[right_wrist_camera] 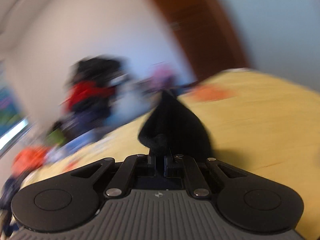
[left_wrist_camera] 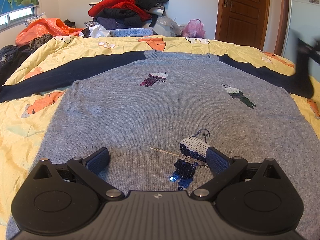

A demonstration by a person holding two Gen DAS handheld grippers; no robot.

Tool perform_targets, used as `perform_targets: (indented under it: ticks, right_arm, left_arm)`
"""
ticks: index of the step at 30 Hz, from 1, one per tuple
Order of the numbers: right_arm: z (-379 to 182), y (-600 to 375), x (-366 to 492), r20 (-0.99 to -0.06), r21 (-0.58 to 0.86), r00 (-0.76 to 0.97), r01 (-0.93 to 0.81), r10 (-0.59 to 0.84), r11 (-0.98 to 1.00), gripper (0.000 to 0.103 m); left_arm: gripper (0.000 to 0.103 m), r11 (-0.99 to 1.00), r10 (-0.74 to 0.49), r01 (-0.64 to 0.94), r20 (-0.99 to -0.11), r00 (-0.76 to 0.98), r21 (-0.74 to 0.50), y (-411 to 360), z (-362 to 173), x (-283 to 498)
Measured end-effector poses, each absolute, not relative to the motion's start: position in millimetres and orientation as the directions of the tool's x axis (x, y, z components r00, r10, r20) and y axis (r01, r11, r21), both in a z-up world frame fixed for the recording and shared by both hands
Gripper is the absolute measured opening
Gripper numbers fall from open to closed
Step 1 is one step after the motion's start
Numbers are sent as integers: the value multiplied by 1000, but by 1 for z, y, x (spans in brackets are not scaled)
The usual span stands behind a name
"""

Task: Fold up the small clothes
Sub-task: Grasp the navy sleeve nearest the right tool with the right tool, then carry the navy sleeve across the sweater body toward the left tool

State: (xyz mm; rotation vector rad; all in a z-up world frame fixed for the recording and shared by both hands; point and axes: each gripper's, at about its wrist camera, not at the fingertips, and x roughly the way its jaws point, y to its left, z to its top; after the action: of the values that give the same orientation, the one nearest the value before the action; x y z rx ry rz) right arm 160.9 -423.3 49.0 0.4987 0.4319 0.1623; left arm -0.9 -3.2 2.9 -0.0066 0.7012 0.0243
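A grey knit sweater with navy sleeves and sequin birds lies flat on the yellow quilt. My left gripper is open, low over the sweater's lower part, its fingers either side of a blue sequin bird. The left sleeve lies stretched out. My right gripper is shut on the navy right sleeve, whose end is lifted off the quilt; it appears blurred at the right edge of the left wrist view. The right wrist view is motion-blurred.
A tall pile of red and dark clothes stands behind the bed. An orange bag lies back left, a pink bag back right. A brown door stands at the right.
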Motion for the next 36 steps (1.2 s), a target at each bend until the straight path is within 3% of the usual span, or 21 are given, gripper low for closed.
perform_targets:
  ticks: [4, 10, 12, 13, 14, 15, 16, 17, 19, 22, 24, 31, 34, 36]
  right_arm:
    - [43, -298, 179, -398, 481, 785, -262, 475, 837, 12]
    - [5, -191, 188, -535, 394, 685, -316, 495, 863, 15]
    - [-2, -185, 182, -576, 388, 670, -280, 468, 878, 25]
    - [-5, -190, 176, -557, 418, 676, -274, 483, 866, 36]
    - [-1, -197, 162, -525, 452, 690, -269, 498, 850, 55]
    - [3, -208, 149, -489, 481, 711, -262, 505, 836, 65]
    - [8, -214, 135, -451, 496, 729, -276, 515, 823, 84]
    - [9, -217, 126, -423, 494, 734, -305, 531, 814, 92]
    - [8, -223, 104, -409, 446, 730, -363, 547, 818, 93]
    - [-3, -226, 83, -462, 347, 730, -373, 503, 860, 95]
    - [-7, -228, 84, -499, 391, 696, -349, 516, 851, 100]
    - [-12, -223, 86, -516, 364, 676, -384, 527, 849, 103]
    - [-13, -230, 87, -494, 413, 672, -378, 552, 829, 103]
    - [-14, -233, 87, -484, 433, 671, -375, 562, 820, 103]
  left_arm:
    - [103, 1000, 19, -24, -645, 764, 2, -4, 3, -1]
    - [103, 1000, 17, -25, -645, 764, -3, -4, 2, 1]
    - [103, 1000, 12, -24, -641, 767, -11, -3, 2, 1]
    - [103, 999, 0, -21, -636, 772, -27, 0, 2, 0]
    - [103, 998, -24, -14, -628, 778, -56, 4, 2, 0]
    - [103, 995, -53, -11, -616, 786, -100, 11, 3, -2]
    - [103, 988, -85, -10, -599, 796, -153, 19, 3, -4]
    - [103, 978, -118, -8, -580, 806, -210, 27, 3, -6]
    - [103, 948, -175, -8, -543, 821, -318, 43, 3, -9]
    - [103, 933, -179, -43, -565, 805, -357, 46, 15, 1]
    - [103, 920, -205, -32, -549, 811, -391, 43, 31, 17]
    - [103, 699, -585, 70, -512, 629, -712, 18, 43, 129]
    - [103, 752, -541, 3, -615, 573, -659, -4, 28, 165]
    - [94, 789, -508, -10, -661, 552, -615, -14, 21, 179]
